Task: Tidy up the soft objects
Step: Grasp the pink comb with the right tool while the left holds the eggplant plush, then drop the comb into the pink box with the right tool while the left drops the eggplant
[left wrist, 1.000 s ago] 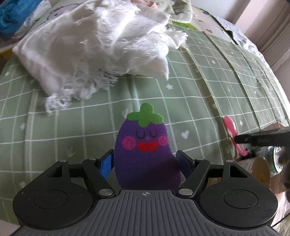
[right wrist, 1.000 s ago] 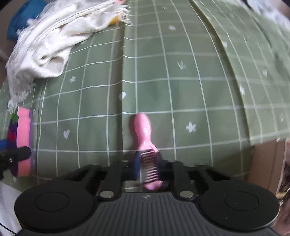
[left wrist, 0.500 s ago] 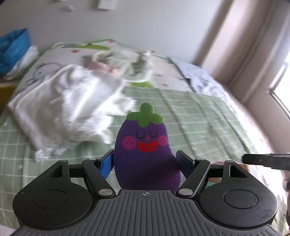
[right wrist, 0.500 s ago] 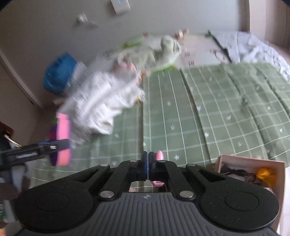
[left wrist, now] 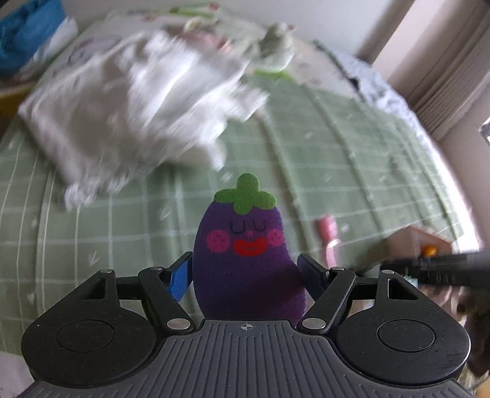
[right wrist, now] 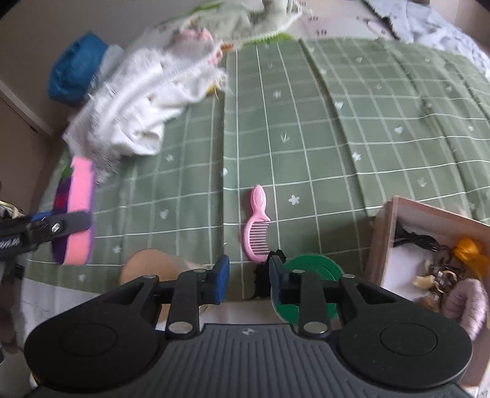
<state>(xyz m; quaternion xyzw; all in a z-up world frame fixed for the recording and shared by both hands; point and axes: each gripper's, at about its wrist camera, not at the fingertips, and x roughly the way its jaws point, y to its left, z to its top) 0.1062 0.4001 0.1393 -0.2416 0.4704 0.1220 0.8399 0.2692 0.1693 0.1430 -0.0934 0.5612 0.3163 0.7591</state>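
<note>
The eggplant toy [left wrist: 248,260] is purple, with a green top, pink cheeks and a red smile. It stands upright in the left gripper [left wrist: 245,272], above the bed. The left jaws pinch it from both sides. From the right wrist camera the same toy shows its side, with a thick pink layer behind the purple one.

The bed [right wrist: 306,147] has a green cover with white lines, little hearts and stars. Everything else is told from the toy.

To the right of the toy, a pink comb [right wrist: 258,228] lies flat on the bed cover. The right gripper [right wrist: 248,277] is near the comb's toothed end, and its jaws are spread with nothing between them. A green round lid [right wrist: 318,269] sits just behind the right gripper's jaws.

Further right of the toy is a box [right wrist: 382,238] with small things inside, such as a black cord and something orange.

Behind the toy, further up the bed, lies a heap of white cloth [left wrist: 137,116] with frayed edges. It looks blurry. Past that heap is a pale green cloth [right wrist: 245,21], and off to the left side is a blue bundle [right wrist: 76,70].
</note>
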